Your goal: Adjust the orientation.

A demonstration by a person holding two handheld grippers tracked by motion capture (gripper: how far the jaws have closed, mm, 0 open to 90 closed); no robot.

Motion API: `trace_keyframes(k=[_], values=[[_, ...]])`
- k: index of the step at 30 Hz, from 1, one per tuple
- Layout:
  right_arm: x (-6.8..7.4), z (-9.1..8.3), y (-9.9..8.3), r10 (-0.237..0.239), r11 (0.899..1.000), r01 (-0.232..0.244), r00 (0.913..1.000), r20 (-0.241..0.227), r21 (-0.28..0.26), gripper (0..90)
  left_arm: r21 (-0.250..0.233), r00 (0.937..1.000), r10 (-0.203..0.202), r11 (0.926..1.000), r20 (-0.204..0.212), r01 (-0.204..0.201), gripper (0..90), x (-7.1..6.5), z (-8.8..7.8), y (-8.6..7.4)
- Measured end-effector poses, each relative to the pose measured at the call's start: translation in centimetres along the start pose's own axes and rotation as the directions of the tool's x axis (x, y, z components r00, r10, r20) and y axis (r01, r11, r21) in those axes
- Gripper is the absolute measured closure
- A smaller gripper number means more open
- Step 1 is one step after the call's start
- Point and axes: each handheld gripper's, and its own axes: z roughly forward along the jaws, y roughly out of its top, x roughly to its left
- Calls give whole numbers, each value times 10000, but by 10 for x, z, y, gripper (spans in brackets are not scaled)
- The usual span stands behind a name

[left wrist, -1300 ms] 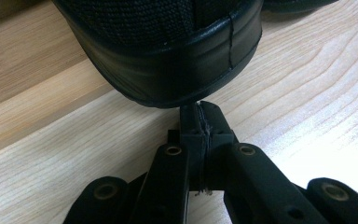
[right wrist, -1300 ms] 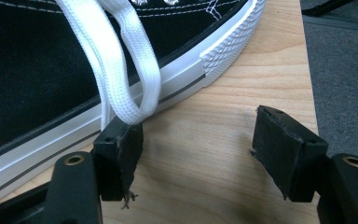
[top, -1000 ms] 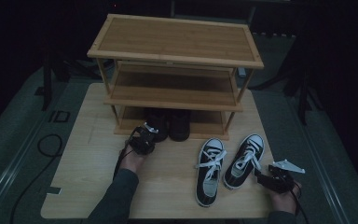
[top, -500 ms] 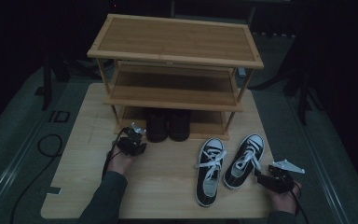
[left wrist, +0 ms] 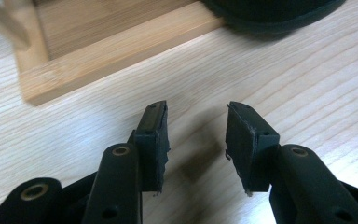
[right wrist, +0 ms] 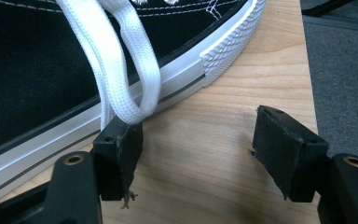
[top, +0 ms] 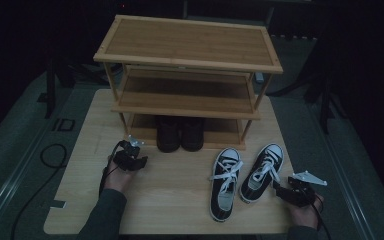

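My left gripper (left wrist: pixel 196 140) has just been opening; its jaws stand moderately apart over bare table (left wrist: pixel 307 84), nothing between them, the rack's base (left wrist: pixel 116 51) at eleven o'clock and the black shoes (top: pixel 181 134) at one. My right gripper (right wrist: pixel 205 154) gapes wide and empty, a lace (right wrist: pixel 121 70) brushing one pad, the sneaker (right wrist: pixel 51 70) at ten, the table edge at two.

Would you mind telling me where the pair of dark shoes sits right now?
In the high view, the dark shoes stand side by side on the bottom shelf of the wooden rack, just beyond and right of the left gripper.
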Motion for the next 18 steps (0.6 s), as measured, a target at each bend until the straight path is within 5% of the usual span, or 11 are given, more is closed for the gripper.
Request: trace_keyframes(k=[13, 18], values=[[-1, 0, 0, -40, 10000, 40, 10000, -51, 16, 331, -288, 9953, -709, 9972, -654, 692, 594, 28, 1, -14], [-1, 0, 0, -64, 10000, 64, 10000, -60, 2, 331, -589, 9868, -1300, 9904, -961, 1247, 662, 49, 4, -10]])
